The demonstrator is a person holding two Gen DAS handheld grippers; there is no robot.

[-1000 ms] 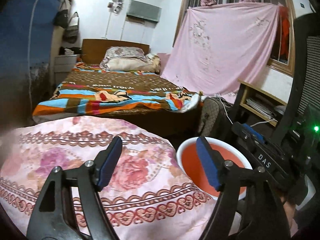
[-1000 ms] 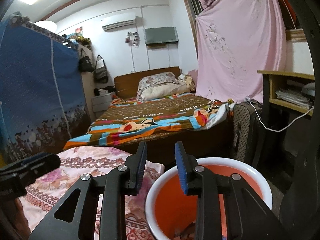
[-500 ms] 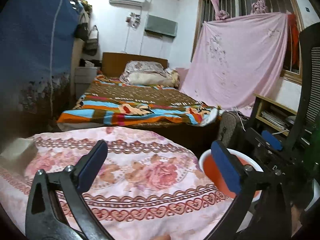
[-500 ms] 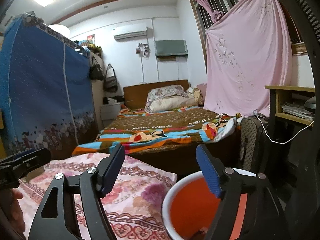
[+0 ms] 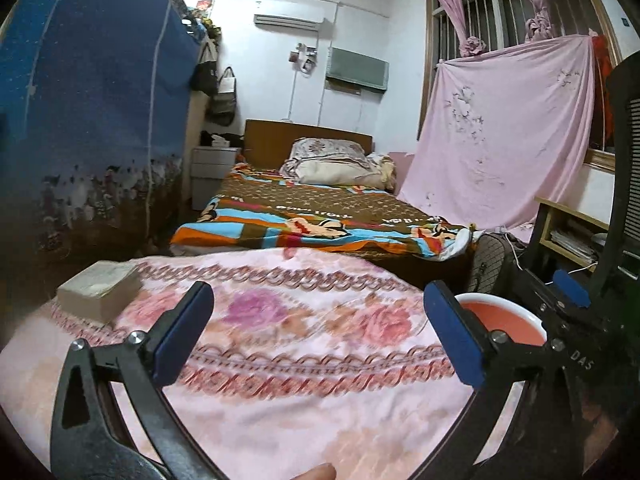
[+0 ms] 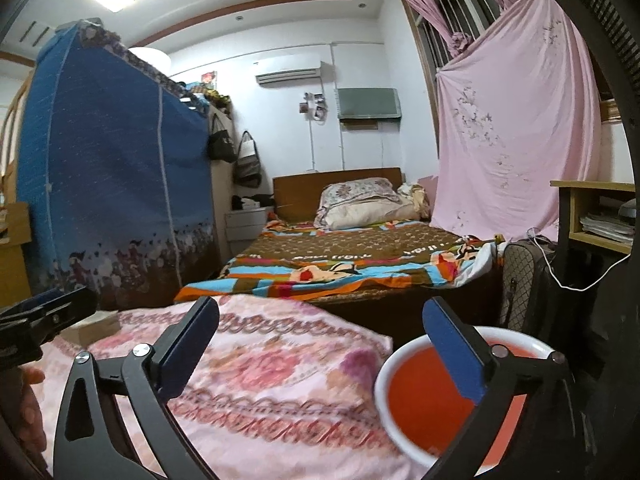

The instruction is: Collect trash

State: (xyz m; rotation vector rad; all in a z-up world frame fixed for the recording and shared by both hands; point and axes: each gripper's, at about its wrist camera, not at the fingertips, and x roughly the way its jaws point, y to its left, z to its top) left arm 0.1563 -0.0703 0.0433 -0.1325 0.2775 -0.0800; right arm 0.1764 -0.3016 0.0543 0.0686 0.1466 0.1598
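Both grippers have shifted sideways since a second ago, so that more of the flowered pink cloth (image 5: pixel 304 344) now fills the left wrist view and a flat beige block (image 5: pixel 98 288) has come into sight on it. The left gripper (image 5: pixel 316 332) has its blue-padded jaws spread as wide as they go, and nothing lies between them but the cloth beyond. It opened further early in the last second and has held wide since. The beige block sits ahead of its left finger and further to the left, apart from the pad; whether it is a box or a wrapped packet I cannot tell through the blur.

The right gripper (image 6: pixel 320 344) has just been opening, from nearly closed to fully wide, and its jaws are likewise empty. The orange basin (image 6: pixel 420 400) with the white rim stands just ahead of its right finger, partly hidden behind it, beside the edge of the cloth. In the left wrist view the same basin shows past the left gripper's right finger. The left gripper's tip shows at the far left of the right wrist view.
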